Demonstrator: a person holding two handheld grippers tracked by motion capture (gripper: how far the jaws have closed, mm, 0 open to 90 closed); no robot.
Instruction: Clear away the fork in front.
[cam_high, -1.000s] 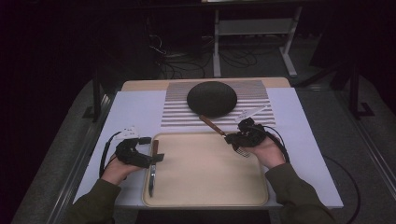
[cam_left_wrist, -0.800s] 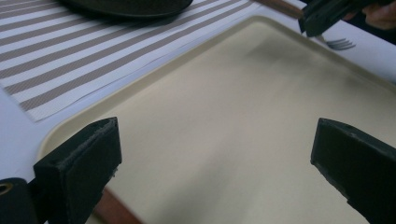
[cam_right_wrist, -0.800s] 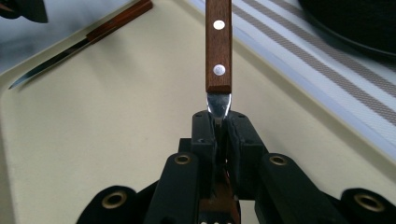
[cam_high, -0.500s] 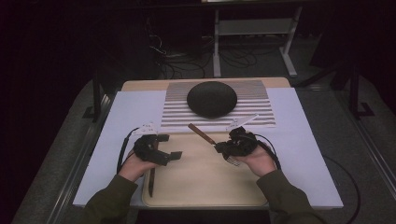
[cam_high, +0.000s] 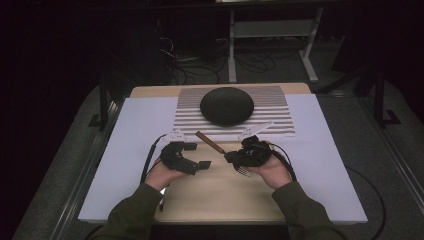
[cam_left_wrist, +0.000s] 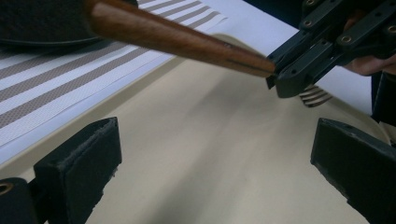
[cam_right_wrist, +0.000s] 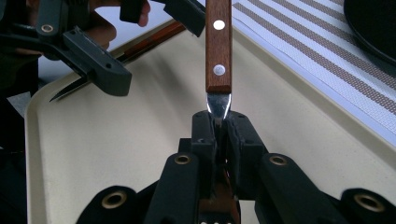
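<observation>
A person sits at a bench covered by a white sheet, holding a black two-jaw gripper in each hand over a beige tray (cam_high: 220, 200).

The right gripper (cam_high: 231, 158) is clamped tight on a fork (cam_right_wrist: 218, 51) with a wooden handle. Its jaws pinch the metal neck just below the handle, seen closely in the right gripper view. The riveted handle points away from the person and to the left, raised above the tray's far edge, while the tines (cam_left_wrist: 315, 95) stick out behind the jaws toward the person.

The left gripper (cam_high: 200, 156) has its jaws spread wide with nothing between them. It hovers over the tray, just left of the fork handle, with the handle's end lying beyond the jaw tips.

A knife (cam_right_wrist: 116, 58) with a wooden handle lies along the tray's left side, beneath the left hand.

Farther back, a dark round dome-shaped object (cam_high: 227, 105) rests on a striped placemat (cam_high: 272, 107).
</observation>
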